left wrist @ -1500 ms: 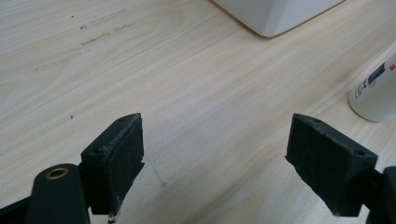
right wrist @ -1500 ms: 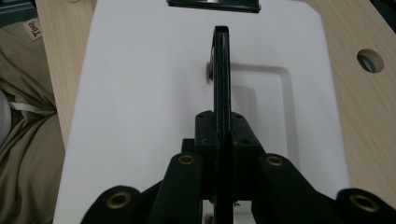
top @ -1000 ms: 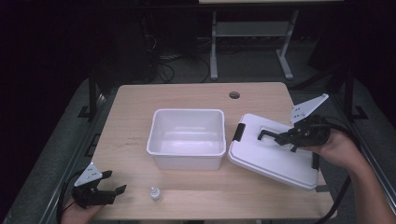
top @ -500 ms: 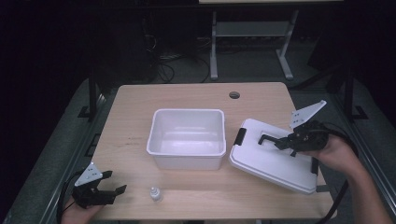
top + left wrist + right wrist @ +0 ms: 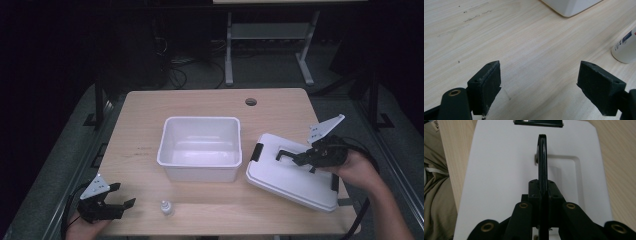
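At the near left corner of the pale wooden surface [image 5: 145,125], the left claw [image 5: 116,196] rests with its jaws spread wide and nothing between them; in the left gripper view only bare wood lies between its pads [image 5: 486,86]. Just to its right stands a small white plastic dropper bottle [image 5: 165,207], upright and untouched. Past that, in the middle, sits an open, empty white rectangular plastic bin [image 5: 200,148]. To the right of the bin, close to it but apart, lies the white rectangular plastic lid [image 5: 290,175] with black latches, skewed and apparently tilted up on its near-right side. The right claw [image 5: 290,156] is clamped tight on the lid's raised black handle [image 5: 542,157]. By my reading the lid is off and being carried; the bottle has not yet been put into the bin.
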### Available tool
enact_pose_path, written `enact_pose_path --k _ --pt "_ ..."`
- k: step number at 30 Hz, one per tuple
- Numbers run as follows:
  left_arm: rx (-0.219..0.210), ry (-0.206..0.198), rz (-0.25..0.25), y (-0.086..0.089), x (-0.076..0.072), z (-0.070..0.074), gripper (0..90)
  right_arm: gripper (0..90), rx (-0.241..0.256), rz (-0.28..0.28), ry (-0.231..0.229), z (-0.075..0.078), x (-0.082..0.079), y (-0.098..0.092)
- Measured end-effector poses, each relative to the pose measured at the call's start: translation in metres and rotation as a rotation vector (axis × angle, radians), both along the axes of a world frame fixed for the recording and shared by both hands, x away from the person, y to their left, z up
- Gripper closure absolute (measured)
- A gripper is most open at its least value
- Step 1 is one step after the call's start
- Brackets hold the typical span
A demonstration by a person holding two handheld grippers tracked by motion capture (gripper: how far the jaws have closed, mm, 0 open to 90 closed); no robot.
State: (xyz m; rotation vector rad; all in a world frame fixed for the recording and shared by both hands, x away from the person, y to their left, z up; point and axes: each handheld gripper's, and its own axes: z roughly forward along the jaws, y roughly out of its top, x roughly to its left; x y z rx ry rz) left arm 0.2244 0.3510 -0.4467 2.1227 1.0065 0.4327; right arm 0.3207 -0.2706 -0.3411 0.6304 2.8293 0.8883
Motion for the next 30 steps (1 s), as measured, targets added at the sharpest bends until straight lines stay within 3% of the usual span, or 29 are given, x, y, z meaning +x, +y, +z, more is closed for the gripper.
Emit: enact_pose_path --k 30 --pt "-0.001 -0.002 -0.004 -0.001 0.0 0.0 18.7 83.9 -0.037 0.034 0.032 -0.049 0.002 0.014"
